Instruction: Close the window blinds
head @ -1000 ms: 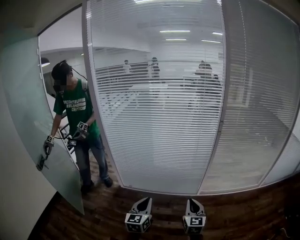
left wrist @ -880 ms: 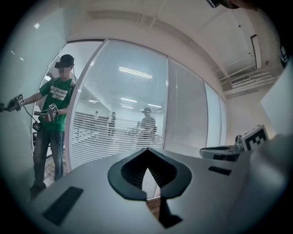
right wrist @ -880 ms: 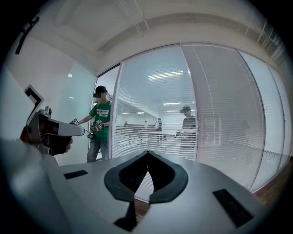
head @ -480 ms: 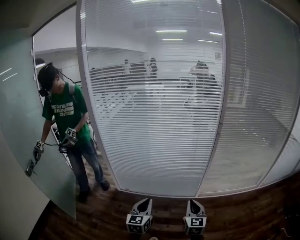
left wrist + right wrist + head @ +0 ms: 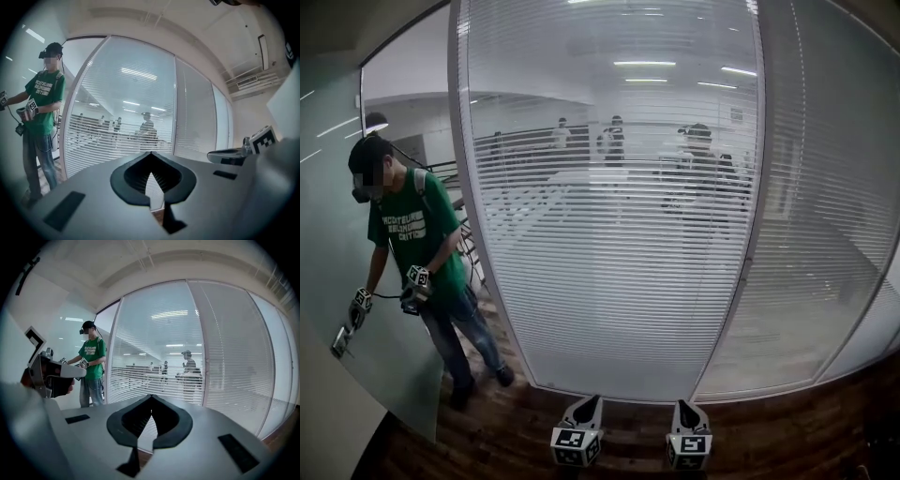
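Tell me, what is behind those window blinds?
Through the blinds you can see a bright room with ceiling lights and several standing figures. The slats break up finer detail, and the right panel hides nearly everything behind it.

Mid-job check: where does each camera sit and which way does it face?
Head view: on the person's head, looking forward and down at the blinds and floor; left gripper and right gripper show at the bottom.
Left gripper view: on the left gripper, facing the blinds along its shut fingers; the right gripper shows at right.
Right gripper view: on the right gripper, facing the blinds along its shut fingers; the left gripper shows at left.
Shared: all three show the blinds and a bystander in green at left.
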Tool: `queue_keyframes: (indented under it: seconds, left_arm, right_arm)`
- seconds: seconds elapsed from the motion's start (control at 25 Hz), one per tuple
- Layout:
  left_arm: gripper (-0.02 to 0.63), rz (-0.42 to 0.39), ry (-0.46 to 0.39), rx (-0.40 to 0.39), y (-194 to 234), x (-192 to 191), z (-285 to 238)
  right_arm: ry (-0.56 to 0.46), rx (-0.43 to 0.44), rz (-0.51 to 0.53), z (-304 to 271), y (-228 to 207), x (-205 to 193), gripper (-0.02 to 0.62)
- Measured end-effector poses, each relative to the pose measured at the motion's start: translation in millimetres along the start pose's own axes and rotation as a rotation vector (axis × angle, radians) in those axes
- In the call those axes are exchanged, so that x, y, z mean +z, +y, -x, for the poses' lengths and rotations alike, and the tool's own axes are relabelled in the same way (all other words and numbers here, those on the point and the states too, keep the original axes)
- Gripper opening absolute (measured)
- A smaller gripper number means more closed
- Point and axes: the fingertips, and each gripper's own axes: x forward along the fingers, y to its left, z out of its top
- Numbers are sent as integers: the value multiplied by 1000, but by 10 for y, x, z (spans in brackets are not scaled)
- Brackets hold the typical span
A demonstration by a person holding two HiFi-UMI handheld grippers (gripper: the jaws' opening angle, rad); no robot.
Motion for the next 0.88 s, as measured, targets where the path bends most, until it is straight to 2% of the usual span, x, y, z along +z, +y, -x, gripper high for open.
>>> queue_keyframes:
  seconds: [0.2, 0.64, 0.88]
  left_arm:
    - [-5, -1, -8, 14, 139, 87, -196]
    - [-5, -12, 9, 37, 533, 6, -651]
    - [-5, -19, 17, 40, 659, 122, -771]
  right_arm:
    - [-2, -13, 2, -252, -39, 62, 3]
    - [20, -11, 15, -807, -43, -16, 3]
    - [-46, -48, 33, -923, -99, 252, 3]
